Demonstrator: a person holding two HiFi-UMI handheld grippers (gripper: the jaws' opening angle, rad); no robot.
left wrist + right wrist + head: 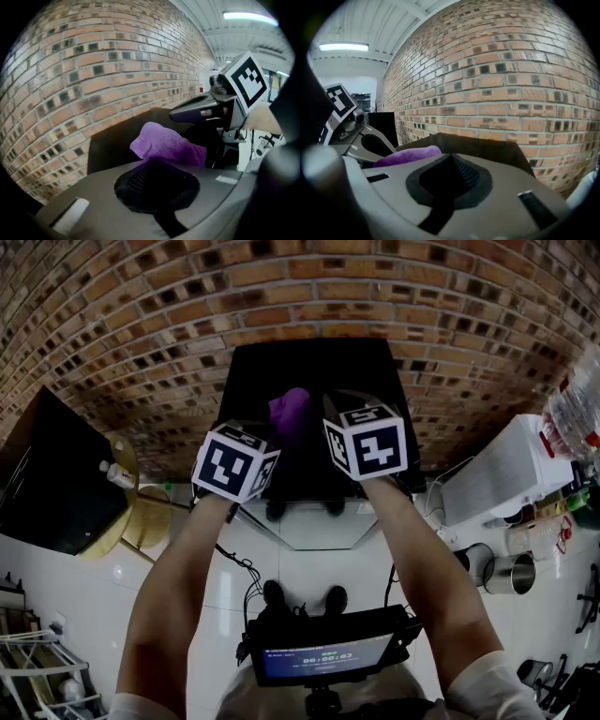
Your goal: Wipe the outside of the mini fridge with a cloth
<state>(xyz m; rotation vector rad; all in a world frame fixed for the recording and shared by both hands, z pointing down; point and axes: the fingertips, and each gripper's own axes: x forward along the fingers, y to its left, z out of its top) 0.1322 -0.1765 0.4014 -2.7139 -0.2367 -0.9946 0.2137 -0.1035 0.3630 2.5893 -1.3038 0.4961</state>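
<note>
Plainly, everything turns on the left side. The cloth [291,413] sits bunched on the fridge [319,362], on its black top and straight ahead of the left gripper [151,164]. That gripper's jaws are closed, and the near fold of the purple lump looks pinched at their tips. The right gripper [452,159] hangs just beside it with its jaws together on nothing, and the cloth lies off to its left, so the left hand is the nearer one and the one I'd expect to do the wiping. From above, the lump reads a little longer toward the brick wall than across. The bare top runs away from it to the wall, which I'd judge to be the line a stroke would follow. The head view lays out the whole top and both hands side by side, but the marker cubes cover the jaws there. The left gripper view alone shows the cloth meeting the tips. The right gripper view gives the uncovered stretch of top and its far corner against the bricks. No view shows the fridge's door or side panels.
</note>
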